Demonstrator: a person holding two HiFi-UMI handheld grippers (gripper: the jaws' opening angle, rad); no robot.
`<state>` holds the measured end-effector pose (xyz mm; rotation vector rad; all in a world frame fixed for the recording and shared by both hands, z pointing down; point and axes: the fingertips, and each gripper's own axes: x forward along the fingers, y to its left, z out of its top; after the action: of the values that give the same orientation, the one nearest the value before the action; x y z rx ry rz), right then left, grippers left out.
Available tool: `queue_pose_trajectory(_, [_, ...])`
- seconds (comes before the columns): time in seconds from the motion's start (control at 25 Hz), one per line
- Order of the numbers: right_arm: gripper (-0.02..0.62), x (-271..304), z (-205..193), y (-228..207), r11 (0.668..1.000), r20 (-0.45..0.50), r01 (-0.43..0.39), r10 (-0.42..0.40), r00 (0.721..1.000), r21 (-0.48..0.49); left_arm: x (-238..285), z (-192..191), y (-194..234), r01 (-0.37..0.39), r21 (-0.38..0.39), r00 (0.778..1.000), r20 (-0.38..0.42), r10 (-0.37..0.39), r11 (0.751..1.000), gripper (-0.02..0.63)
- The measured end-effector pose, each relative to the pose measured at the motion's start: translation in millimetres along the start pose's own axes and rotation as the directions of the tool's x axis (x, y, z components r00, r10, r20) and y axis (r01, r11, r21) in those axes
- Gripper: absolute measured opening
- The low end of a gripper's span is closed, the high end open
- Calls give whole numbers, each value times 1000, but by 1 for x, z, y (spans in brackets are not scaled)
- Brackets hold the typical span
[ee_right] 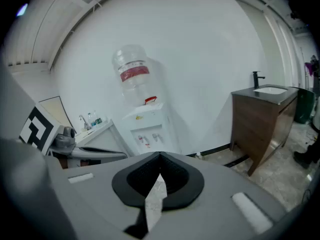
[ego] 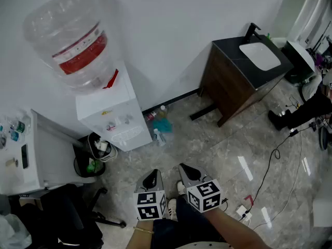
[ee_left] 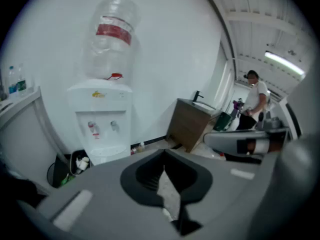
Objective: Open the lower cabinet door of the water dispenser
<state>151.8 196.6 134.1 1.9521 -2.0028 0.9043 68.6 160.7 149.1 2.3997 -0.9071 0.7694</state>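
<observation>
Before the dispenser [ego: 111, 119], left hand-held gripper [ego: 152, 173] and right hand-held gripper [ego: 185, 168] tilt downward.

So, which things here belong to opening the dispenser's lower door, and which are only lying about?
For the job: water dispenser, left gripper, right gripper.
Just lying about: waste bin, sink cabinet, bottles on the floor.

A white wall [ego: 171, 35] meets glossy marbled floor [ego: 228, 154], with a dark wooden sink cabinet [ego: 228, 90].
</observation>
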Motion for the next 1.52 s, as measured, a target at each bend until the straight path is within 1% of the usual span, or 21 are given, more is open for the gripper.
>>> queue_pose_trajectory(0.16, [-8, 87, -4, 8, 999, -37, -33, 33, 999, -2, 46, -20, 79, -85, -75, 995, -49, 82, 994, 6])
queue_pose_trajectory(0.24, [-8, 134, -10, 5, 999, -59, -50, 50, 997, -2, 73, -28, 117, -132, -102, 990, -69, 125, 986, 6])
queue_pose_trajectory(0.32, [-8, 185, -21, -4, 998, -84, -65, 63, 995, -23, 102, -37, 151, -177, -129, 982, -82, 167, 976, 6])
queue_pose_trajectory(0.44, [-8, 262, -55, -26, 995, -136, -73, 63, 989, -69, 149, -64, 191, -217, -179, 974, -105, 201, 960, 6])
queue_pose_trajectory(0.56, [-5, 330, -101, -50, 993, -213, -89, 71, 974, -73, 197, -103, 217, -234, -222, 968, -141, 206, 946, 6])
queue_pose_trajectory(0.64, [108, 372, -127, -63, 991, -242, -98, 74, 968, -88, 229, -127, 235, -250, -214, 962, -162, 218, 944, 6])
queue_pose_trajectory(0.68, [122, 392, -137, -69, 989, -248, -105, 75, 966, -107, 244, -138, 243, -258, -205, 959, -170, 225, 944, 6])
queue_pose_trajectory(0.76, [184, 428, -155, -77, 978, -261, -131, 85, 962, -161, 271, -158, 255, -261, -199, 957, -179, 227, 945, 6])
queue_pose_trajectory(0.84, [225, 460, -172, -81, 960, -285, -177, 110, 952, -219, 292, -173, 262, -251, -207, 959, -182, 215, 945, 7])
queue_pose_trajectory(0.92, [258, 487, -186, -85, 935, -309, -215, 124, 943, -282, 308, -186, 267, -244, -217, 961, -187, 205, 945, 6])
queue_pose_trajectory(0.96, [273, 499, -189, -90, 926, -311, -219, 119, 943, -308, 315, -191, 268, -239, -220, 962, -184, 200, 946, 6])
queue_pose_trajectory(1.08, [291, 528, -188, -107, 922, -290, -183, 82, 953, -340, 330, -199, 272, -221, -222, 968, -169, 186, 950, 6])
queue_pose_trajectory(1.12, [293, 535, -186, -110, 920, -281, -180, 81, 956, -347, 333, -202, 273, -218, -221, 969, -166, 183, 951, 6])
queue_pose_trajectory(1.28, [320, 554, -177, -108, 898, -279, -223, 119, 953, -379, 343, -209, 278, -214, -220, 970, -167, 179, 952, 6])
queue_pose_trajectory(1.32, [322, 554, -177, -108, 900, -276, -224, 122, 953, -375, 345, -209, 280, -215, -221, 969, -170, 179, 951, 6])
queue_pose_trajectory(1.4, [306, 553, -178, -105, 912, -254, -212, 125, 959, -351, 346, -209, 284, -222, -222, 967, -173, 186, 949, 7])
queue_pose_trajectory(1.52, [308, 548, -180, -104, 932, -228, -188, 119, 966, -310, 345, -209, 286, -231, -232, 966, -171, 194, 945, 6])
